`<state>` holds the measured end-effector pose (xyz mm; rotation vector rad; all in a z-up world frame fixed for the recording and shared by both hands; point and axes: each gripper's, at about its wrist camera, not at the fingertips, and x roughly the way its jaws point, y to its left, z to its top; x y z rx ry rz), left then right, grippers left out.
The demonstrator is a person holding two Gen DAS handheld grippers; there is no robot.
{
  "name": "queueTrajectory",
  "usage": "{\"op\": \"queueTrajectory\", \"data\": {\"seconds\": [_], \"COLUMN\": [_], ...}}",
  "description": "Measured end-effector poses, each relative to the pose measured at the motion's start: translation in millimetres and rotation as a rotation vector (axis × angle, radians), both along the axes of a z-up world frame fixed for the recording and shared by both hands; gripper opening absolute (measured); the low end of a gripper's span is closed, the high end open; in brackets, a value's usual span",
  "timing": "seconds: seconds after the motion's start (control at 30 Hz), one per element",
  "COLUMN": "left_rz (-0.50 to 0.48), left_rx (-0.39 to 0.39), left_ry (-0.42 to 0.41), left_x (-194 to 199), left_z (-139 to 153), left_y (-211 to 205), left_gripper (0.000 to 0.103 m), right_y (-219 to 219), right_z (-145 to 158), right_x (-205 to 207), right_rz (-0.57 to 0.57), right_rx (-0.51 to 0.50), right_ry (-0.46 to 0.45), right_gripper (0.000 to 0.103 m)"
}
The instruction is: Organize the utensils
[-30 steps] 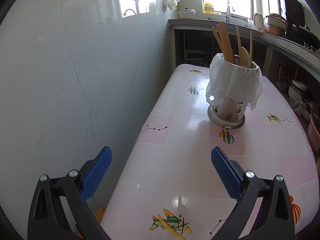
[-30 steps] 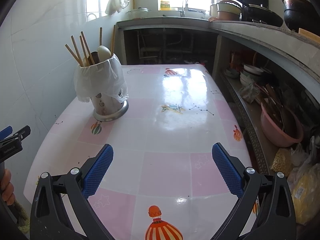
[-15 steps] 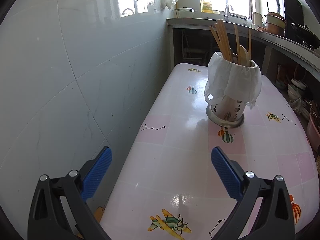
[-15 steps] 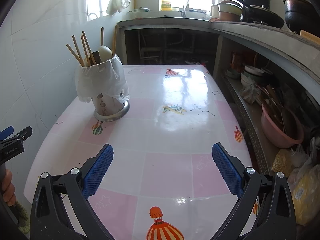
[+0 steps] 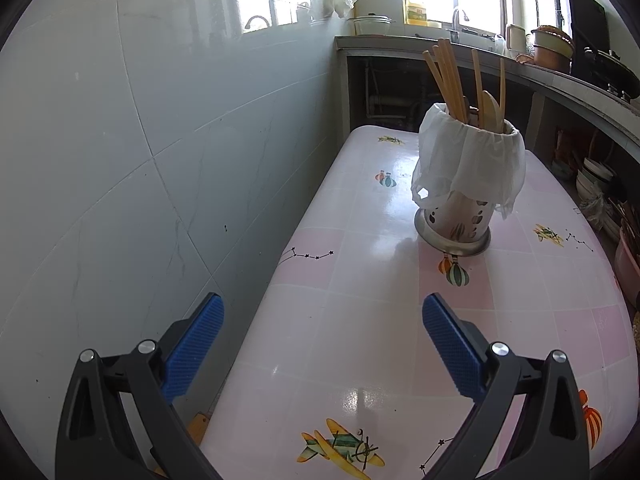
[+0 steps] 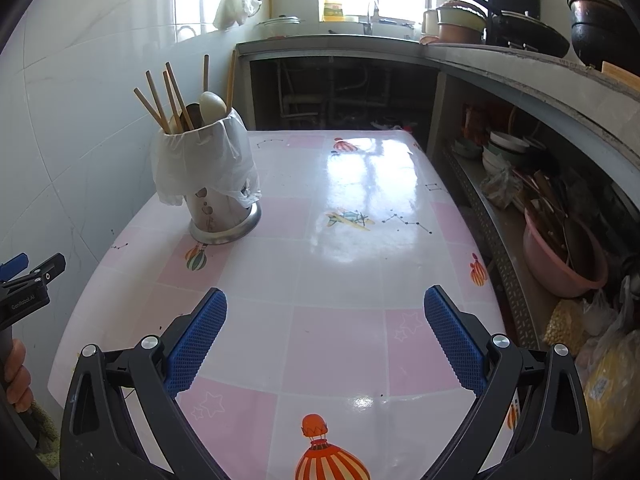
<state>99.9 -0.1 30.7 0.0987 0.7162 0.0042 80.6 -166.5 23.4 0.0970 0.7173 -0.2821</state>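
Observation:
A metal utensil holder (image 5: 460, 216) lined with a white plastic bag (image 5: 468, 164) stands upright on the pink-and-white table (image 5: 360, 320), near the wall. Wooden chopsticks (image 5: 446, 76) and spoons (image 5: 490, 108) stick out of it. It also shows in the right wrist view (image 6: 218, 216), with chopsticks (image 6: 160, 100) and a pale spoon (image 6: 211, 106). My left gripper (image 5: 322, 338) is open and empty at the table's near left edge. My right gripper (image 6: 324, 330) is open and empty over the table's near end. The left gripper's body (image 6: 28, 284) shows at the right view's left edge.
A tiled wall (image 5: 140, 160) runs along the table's left side. A stone counter (image 6: 520, 68) with pots wraps the back and right. Shelves under it hold bowls (image 6: 504, 148) and a pink basin (image 6: 560, 256). Bags (image 6: 608, 380) lie at lower right.
Both views have shifted slightly; the holder sits a touch lower and nearer in the right view. Both grippers stay open and empty.

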Motion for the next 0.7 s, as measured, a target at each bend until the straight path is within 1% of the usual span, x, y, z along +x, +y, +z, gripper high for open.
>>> {"op": "queueTrajectory", "data": {"seconds": [0.7], "left_rz": [0.004], "left_rx": [-0.009], "left_ry": [-0.007], "left_x": [-1.0], "left_z": [2.5], "left_y": [4.0], "left_gripper": [0.097], "right_y": [4.0], "right_z": [3.2], "right_x": [2.7], "right_rz": [0.022], "right_rx": [-0.006], "right_ry": [-0.003], "right_gripper": [0.095]}}
